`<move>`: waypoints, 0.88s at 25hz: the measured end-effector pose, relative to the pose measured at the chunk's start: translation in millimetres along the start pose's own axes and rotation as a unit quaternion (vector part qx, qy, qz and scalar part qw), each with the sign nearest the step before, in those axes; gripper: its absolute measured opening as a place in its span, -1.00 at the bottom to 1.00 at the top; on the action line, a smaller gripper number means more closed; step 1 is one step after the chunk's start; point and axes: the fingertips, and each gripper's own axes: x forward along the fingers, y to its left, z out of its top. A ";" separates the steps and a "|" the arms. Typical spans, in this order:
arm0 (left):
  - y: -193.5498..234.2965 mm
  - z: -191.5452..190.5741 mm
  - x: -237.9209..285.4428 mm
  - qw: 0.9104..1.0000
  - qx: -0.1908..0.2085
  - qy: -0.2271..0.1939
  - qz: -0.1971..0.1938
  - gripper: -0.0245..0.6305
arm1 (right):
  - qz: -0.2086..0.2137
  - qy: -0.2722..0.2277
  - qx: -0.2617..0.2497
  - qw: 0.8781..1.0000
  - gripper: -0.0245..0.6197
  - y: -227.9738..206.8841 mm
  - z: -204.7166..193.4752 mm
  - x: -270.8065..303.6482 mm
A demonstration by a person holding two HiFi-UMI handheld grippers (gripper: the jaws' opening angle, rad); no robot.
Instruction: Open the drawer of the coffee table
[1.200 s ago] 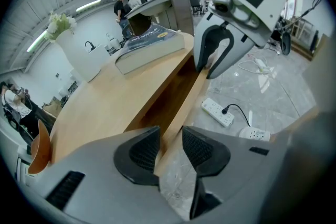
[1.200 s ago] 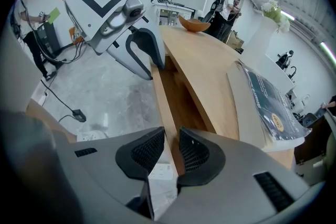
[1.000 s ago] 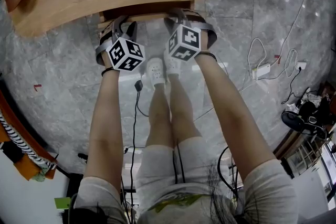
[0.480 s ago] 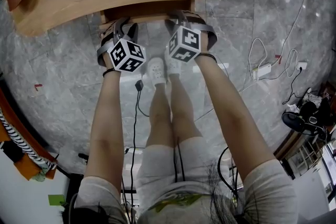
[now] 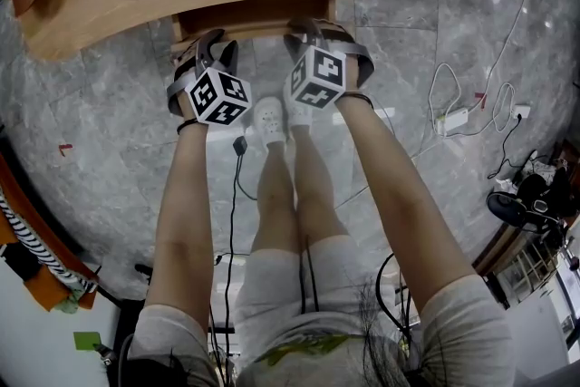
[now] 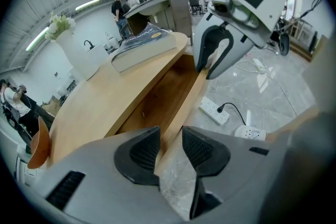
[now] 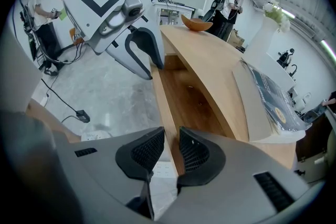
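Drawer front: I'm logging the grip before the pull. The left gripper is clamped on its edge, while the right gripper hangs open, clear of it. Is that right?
Not quite. The right gripper is not clear of the drawer front: the right gripper view shows its jaws closed on that edge too. The left gripper is clamped on it, as you said.

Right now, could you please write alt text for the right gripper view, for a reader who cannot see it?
The right gripper pinches the front board of the drawer, which is pulled partly out from under the coffee table top. Further along, the left gripper holds the same board; a book lies on the table.
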 end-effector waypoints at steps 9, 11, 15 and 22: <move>-6.7 -3.4 -3.0 1.000 -0.001 0.003 -0.002 -0.51 | 0.003 0.001 0.004 1.000 -0.62 7.7 -2.2 -1.6; -8.2 -3.4 -3.0 1.000 -0.001 0.004 -0.003 -0.51 | 0.004 0.002 0.004 1.000 -0.62 8.6 -3.4 -2.1; -10.5 -5.1 -4.0 1.000 -0.002 0.004 -0.003 -0.51 | 0.006 0.001 0.005 1.000 -0.62 11.8 -3.8 -2.2; -18.6 -10.1 -5.8 1.000 -0.004 0.008 -0.006 -0.51 | 0.009 0.003 0.006 1.000 -0.62 20.8 -6.9 -2.6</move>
